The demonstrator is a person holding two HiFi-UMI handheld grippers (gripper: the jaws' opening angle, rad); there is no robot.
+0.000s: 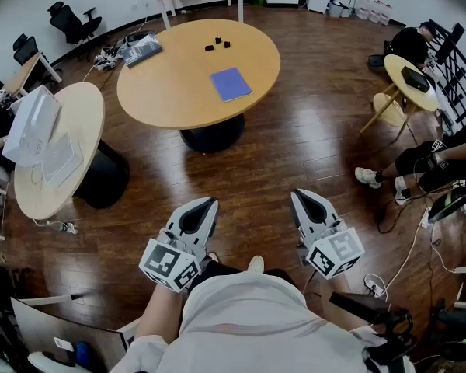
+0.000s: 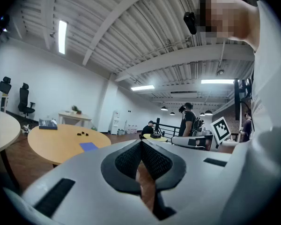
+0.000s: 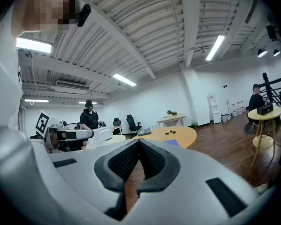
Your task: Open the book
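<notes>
A blue book (image 1: 231, 84) lies closed on the round wooden table (image 1: 171, 92) across the room; it shows small in the left gripper view as the book (image 2: 89, 146) and in the right gripper view as the book (image 3: 171, 143). My left gripper (image 1: 205, 205) and right gripper (image 1: 302, 198) are held close to my body over the wooden floor, far from the table. Both point roughly level toward the table. Each has its jaws together with nothing between them, as seen at the left gripper (image 2: 141, 143) and right gripper (image 3: 139, 142).
Small black pieces (image 1: 217, 45) and a keyboard-like item (image 1: 142, 50) lie on the round table. A second round table (image 1: 81, 115) with white boxes stands at left. A small table (image 1: 408, 80) and seated people are at right. Cables run over the floor.
</notes>
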